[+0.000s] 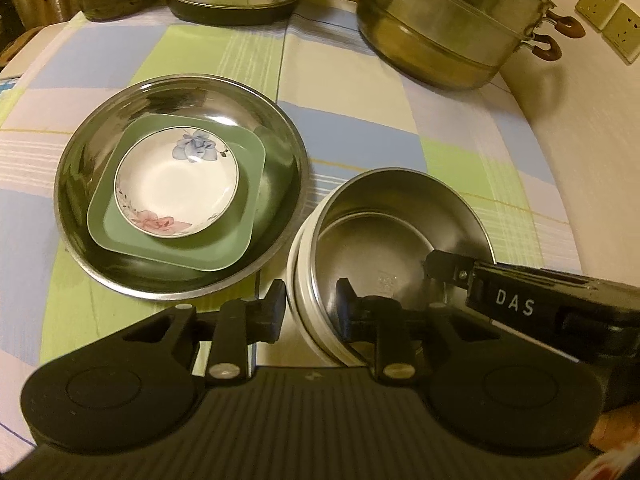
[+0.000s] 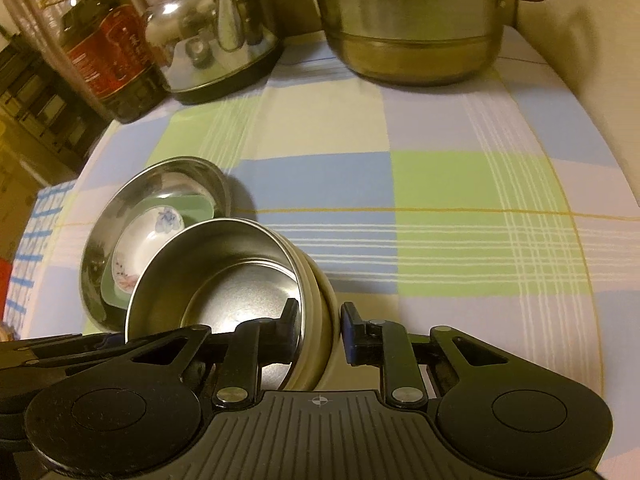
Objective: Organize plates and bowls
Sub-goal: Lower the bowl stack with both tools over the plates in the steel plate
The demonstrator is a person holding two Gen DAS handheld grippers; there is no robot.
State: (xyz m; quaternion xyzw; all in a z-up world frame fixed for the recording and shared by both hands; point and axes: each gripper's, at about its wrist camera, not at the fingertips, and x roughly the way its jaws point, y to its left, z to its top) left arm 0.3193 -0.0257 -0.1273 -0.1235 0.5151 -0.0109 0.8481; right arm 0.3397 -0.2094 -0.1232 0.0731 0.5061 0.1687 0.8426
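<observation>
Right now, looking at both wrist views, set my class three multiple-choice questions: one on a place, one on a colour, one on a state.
1. Where does the floral dish sit?
A) On the square plate inside the steel basin
B) Held in a gripper
C) Upside down beside the basin

2. What colour is the square plate?
A) Red
B) Green
C) Black

3. How do the left gripper and right gripper meet the steel bowl?
A) Both clear of it
B) Both underneath it
C) Each straddles its wall

Answers: 1 A, the dish rests on the plate; 2 B, green shows around the dish; 3 C, each has one finger inside and one outside.
</observation>
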